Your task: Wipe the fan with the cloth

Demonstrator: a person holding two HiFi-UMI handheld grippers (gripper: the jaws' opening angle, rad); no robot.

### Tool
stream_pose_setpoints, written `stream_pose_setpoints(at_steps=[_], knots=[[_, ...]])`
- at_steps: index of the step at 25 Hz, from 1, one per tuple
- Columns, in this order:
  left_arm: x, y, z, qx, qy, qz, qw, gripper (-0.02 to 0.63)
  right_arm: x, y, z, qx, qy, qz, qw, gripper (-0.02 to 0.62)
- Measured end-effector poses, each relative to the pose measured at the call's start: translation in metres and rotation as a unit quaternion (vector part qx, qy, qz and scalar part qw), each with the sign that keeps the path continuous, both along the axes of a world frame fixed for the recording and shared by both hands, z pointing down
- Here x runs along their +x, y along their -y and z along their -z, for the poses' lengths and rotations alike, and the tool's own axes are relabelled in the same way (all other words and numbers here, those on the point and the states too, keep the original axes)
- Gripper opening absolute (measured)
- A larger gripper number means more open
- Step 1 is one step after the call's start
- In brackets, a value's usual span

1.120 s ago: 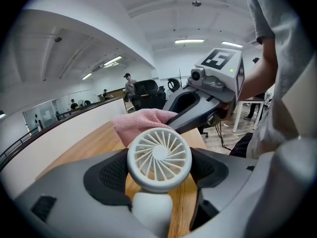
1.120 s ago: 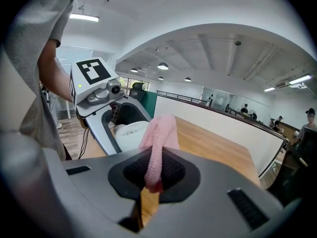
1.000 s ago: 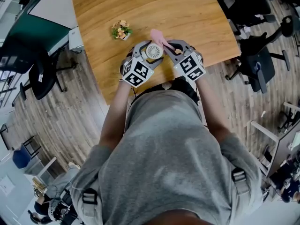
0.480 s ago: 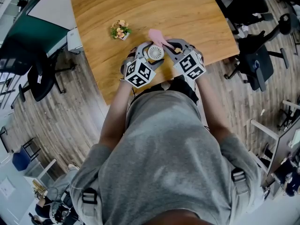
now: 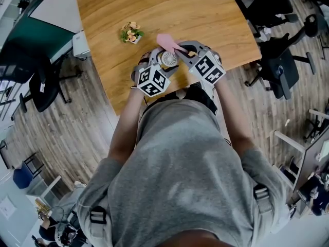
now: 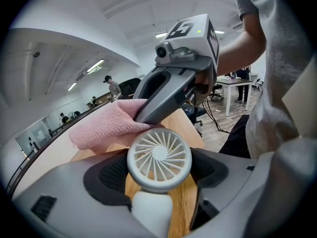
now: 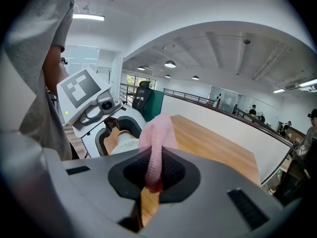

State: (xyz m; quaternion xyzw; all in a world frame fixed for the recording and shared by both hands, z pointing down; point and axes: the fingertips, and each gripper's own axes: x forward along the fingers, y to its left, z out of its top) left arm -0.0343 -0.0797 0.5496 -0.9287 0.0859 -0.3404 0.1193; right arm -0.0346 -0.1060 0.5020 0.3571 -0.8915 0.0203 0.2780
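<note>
Left gripper is clamped on the small white fan: the pads squeeze the round head from both sides and you hold it just over the near edge of the table. Right gripper is shut tight on the pink cloth, a folded strip pinched between the pads with the loose end flopping out past them. Since a second ago the cloth has slid leftward along the fan's far rim and your right gripper has nudged over with it. The fan has barely shifted, so I read this as a wipe stroke under way on the far edge, with the front grille likely not covered yet. Cloth sits right at that rim; touching or just short, can't tell. The fan has a round grille, thin radial spokes off a plain hub and a stubby rounded body below, no visible dust. Further out a small flower pot stands well apart on the table.
</note>
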Motion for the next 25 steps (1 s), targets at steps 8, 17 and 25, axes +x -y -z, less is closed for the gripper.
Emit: stream_pose_setpoints(at_steps=[8, 17, 25], knots=[[0.003, -0.003, 0.002, -0.003, -0.004, -0.023, 0.9997, 0.370, 0.004, 0.012, -0.013, -0.005, -0.040, 0.018, 0.999, 0.021], [-0.006, 0.018, 0.004, -0.010, -0.010, 0.001, 0.9999, 0.370, 0.009, 0.010, -0.023, -0.015, -0.050, 0.019, 0.998, 0.021], [-0.010, 0.033, 0.002, -0.018, -0.011, 0.021, 0.9995, 0.370, 0.008, -0.002, -0.033, -0.024, -0.067, 0.036, 0.997, 0.021]])
